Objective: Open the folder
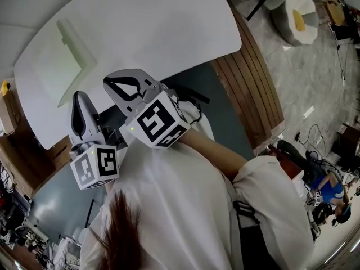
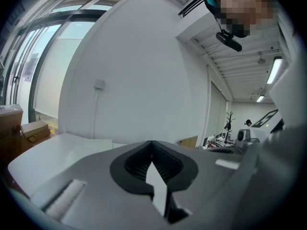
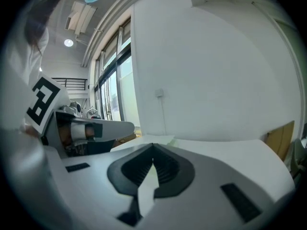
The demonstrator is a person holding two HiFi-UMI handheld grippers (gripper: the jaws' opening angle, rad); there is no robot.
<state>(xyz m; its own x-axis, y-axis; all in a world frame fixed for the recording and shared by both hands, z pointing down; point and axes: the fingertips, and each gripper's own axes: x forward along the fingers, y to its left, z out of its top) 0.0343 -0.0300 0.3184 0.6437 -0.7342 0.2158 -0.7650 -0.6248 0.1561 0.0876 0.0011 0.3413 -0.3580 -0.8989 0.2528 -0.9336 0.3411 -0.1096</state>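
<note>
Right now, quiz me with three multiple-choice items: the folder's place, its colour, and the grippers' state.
1. The folder lies: A. on the white table; B. on the floor; C. between jaws.
2. The folder is: A. red; B. black; C. pale greenish white.
3. The left gripper and right gripper are: A. both wide open; B. both shut, empty; C. shut on the folder.
Answers: 1 A, it lies flat on the tabletop beyond both grippers. 2 C, it barely stands out from the white top. 3 B, each gripper view shows jaws together with nothing between.
</note>
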